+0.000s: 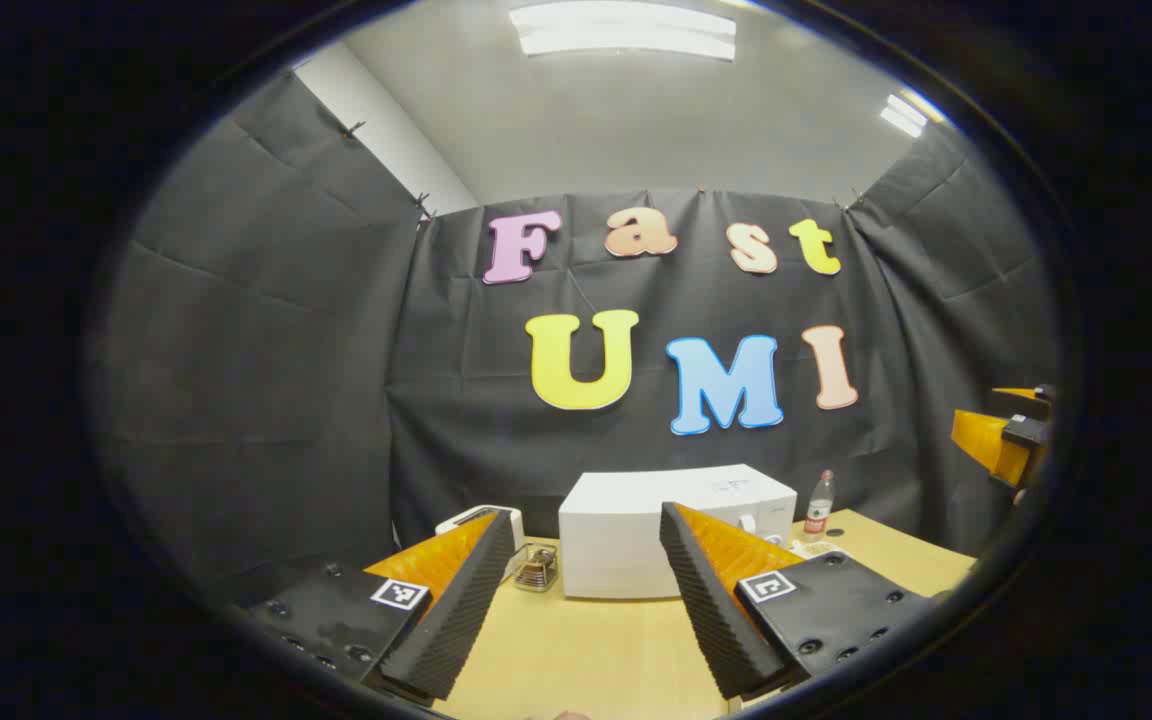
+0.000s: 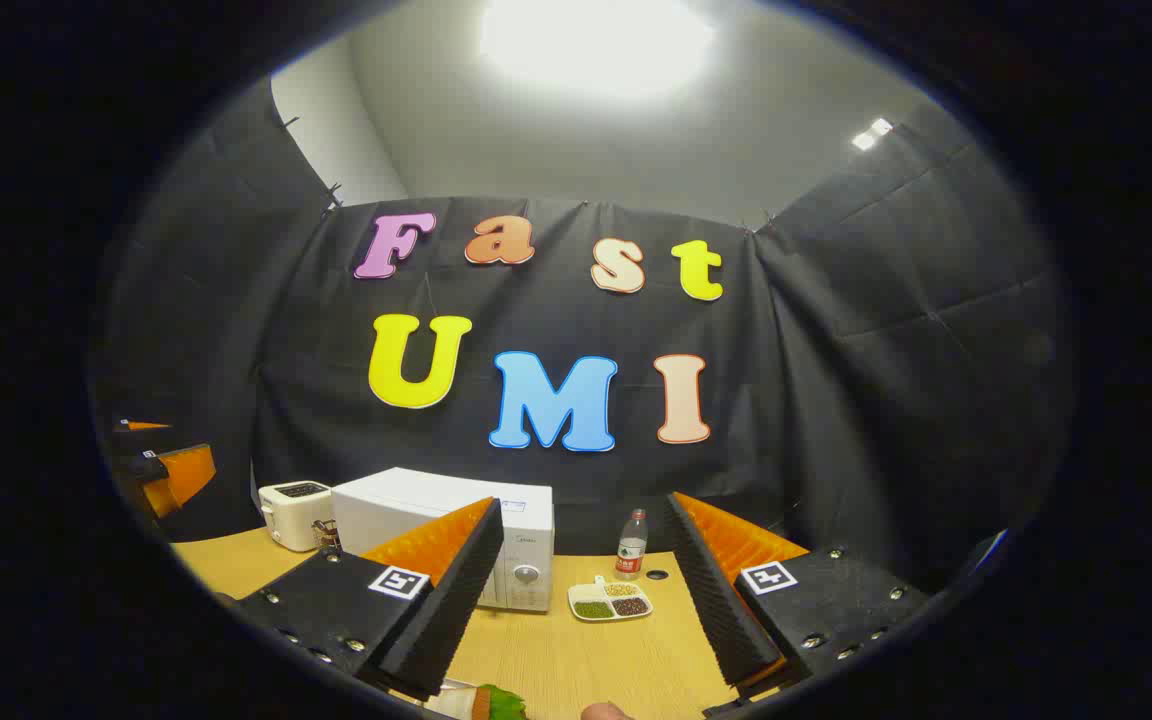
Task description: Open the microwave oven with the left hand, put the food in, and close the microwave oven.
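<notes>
Facing the white microwave oven (image 1: 676,530) across a stretch of bare wooden table (image 1: 586,650), the left gripper (image 1: 576,600) has its jaws spread wide and holds nothing. The oven sits at the far side of the table, almost dead ahead of this gripper and between its fingers in the left gripper view, door closed. To its left stand a white toaster (image 2: 296,514) and a small wire rack (image 1: 536,570); to its right a water bottle (image 2: 632,545).

The right gripper (image 2: 576,600) is likewise wide open and empty. In its view the oven lies ahead and to the left, with a divided dish of food (image 2: 610,601) on the table just right of the oven's front. A green item (image 2: 501,703) shows at the near edge; what it is cannot be told.

Judgement: the task has not begun. The left gripper is squarely lined up with the oven and must travel forward to reach the door; the handle side cannot be made out.
</notes>
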Demonstrator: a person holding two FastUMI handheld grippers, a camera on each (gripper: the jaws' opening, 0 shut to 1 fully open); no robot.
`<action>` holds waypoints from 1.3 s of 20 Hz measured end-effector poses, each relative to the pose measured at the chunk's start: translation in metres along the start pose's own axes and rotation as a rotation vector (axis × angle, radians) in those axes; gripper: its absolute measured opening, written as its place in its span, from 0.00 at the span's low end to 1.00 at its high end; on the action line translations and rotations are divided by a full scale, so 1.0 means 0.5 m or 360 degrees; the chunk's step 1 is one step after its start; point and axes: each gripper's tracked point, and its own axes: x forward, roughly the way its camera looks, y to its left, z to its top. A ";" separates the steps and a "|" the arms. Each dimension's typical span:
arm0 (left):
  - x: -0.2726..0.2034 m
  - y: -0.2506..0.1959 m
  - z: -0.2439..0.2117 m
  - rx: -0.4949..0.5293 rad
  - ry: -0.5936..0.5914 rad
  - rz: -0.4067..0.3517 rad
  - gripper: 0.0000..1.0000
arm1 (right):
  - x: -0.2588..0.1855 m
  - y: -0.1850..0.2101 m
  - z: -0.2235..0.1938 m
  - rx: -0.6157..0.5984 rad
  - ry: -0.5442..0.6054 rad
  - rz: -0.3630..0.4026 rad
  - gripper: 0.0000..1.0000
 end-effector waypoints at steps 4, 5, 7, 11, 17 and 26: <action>-0.011 -0.007 0.002 0.0004 -0.0007 0.0011 1.00 | -0.002 -0.004 -0.007 0.0020 0.0015 0.0013 0.98; -0.016 -0.009 0.004 0.0004 -0.0013 0.0013 1.00 | -0.002 -0.005 -0.007 0.0023 0.0016 0.0018 0.98; -0.020 -0.013 0.006 0.0004 -0.0015 0.0018 1.00 | -0.002 -0.009 -0.003 0.0025 0.0011 0.0026 0.98; -0.028 -0.022 0.005 -0.0011 -0.0013 0.0029 1.00 | -0.001 -0.017 -0.001 0.0032 0.0001 0.0038 0.98; -0.035 -0.047 0.008 -0.0023 -0.0021 0.0046 0.96 | -0.004 -0.031 -0.005 0.0025 -0.0007 0.0076 0.98; -0.002 -0.119 0.012 0.0016 -0.0056 0.0070 0.97 | -0.010 -0.067 -0.026 0.0074 -0.0013 0.0167 0.98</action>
